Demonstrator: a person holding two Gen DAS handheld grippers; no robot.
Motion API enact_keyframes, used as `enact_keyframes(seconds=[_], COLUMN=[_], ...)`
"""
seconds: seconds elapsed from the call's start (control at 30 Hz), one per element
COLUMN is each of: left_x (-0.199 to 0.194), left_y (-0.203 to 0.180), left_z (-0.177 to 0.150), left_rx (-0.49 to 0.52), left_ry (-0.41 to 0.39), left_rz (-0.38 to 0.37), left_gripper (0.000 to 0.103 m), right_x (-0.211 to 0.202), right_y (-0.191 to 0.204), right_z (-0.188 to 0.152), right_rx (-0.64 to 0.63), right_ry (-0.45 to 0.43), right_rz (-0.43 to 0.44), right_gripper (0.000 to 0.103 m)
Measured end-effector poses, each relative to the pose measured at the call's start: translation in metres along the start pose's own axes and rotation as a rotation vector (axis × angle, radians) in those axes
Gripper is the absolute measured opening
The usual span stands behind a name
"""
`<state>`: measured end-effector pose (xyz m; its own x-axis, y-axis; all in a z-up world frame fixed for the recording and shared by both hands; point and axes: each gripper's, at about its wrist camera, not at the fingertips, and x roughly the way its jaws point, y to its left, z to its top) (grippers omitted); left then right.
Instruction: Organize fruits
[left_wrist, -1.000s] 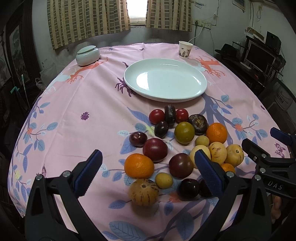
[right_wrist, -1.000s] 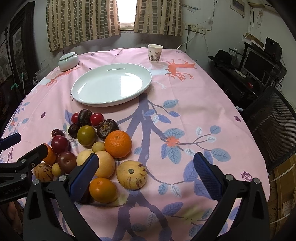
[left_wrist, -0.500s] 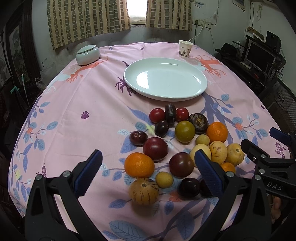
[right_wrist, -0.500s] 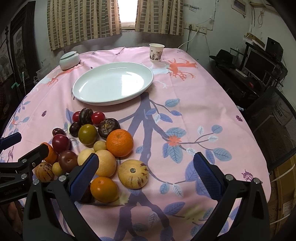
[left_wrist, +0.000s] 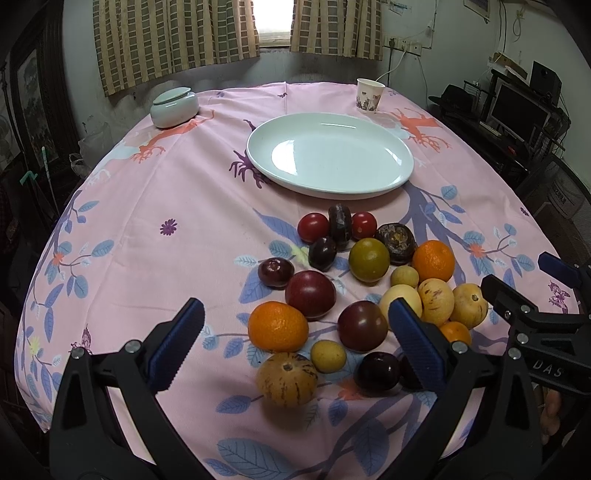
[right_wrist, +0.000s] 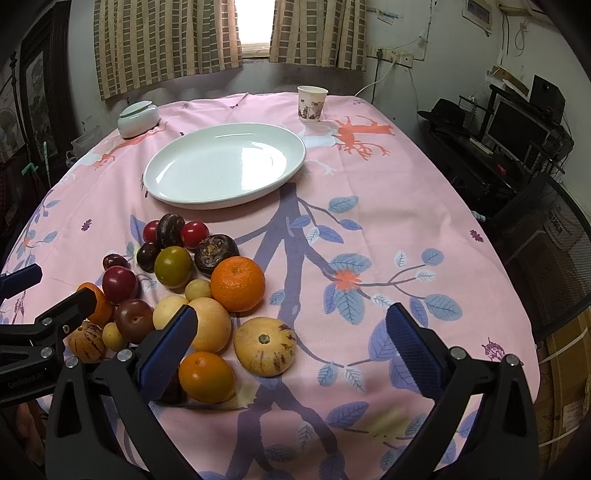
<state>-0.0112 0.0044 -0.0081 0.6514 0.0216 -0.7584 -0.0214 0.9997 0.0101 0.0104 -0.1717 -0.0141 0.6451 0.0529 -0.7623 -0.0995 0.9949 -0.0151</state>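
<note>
Just ahead of both spread, empty grippers — left gripper (left_wrist: 295, 345), right gripper (right_wrist: 290, 345) — a heap of fruits (left_wrist: 365, 295) on the tablecloth (left_wrist: 147, 221); beyond, a bare white plate (left_wrist: 328, 158). Nothing sorted yet; all still to move.

Dim room, window (left_wrist: 275, 22) backlight glaring, fisheye edges warped and dark

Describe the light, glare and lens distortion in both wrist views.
Left wrist view: the window is blown out white, a soft sheen lies on the white plate, and the table edge bows from the fisheye. Right wrist view: brighter glare patch on the plate, dark vignetted corners, and the fruit stays sharp.
</note>
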Motion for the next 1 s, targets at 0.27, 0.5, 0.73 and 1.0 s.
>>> enact_keyframes(seconds=[0.27,0.5,0.73,1.0], left_x=[-0.004,0.003,0.000,0.012], left_y=[0.023,0.049,0.042,0.042], left_z=[-0.020,-0.046,-0.054,-0.057], left_rx=[-0.015,-0.071,-0.040,-0.042], left_ry=[0.003,0.072,0.086,0.124], left_rz=[0.055,0.036,-0.001,-0.056], left_gripper=[0.101,0.101,0.101,0.101], right_x=[-0.014,-0.018,-0.012,0.012], right_y=[-0.023,-0.014,0.013,0.023], right_z=[-0.015,-0.052,-0.059,-0.055], right_rx=[-0.010,-0.072,-0.143,-0.146], right_ry=[-0.062,-0.007,0.011,0.028], right_rz=[0.051,0.254,0.311,0.298], right_gripper=[0.102,0.101,0.056,0.039])
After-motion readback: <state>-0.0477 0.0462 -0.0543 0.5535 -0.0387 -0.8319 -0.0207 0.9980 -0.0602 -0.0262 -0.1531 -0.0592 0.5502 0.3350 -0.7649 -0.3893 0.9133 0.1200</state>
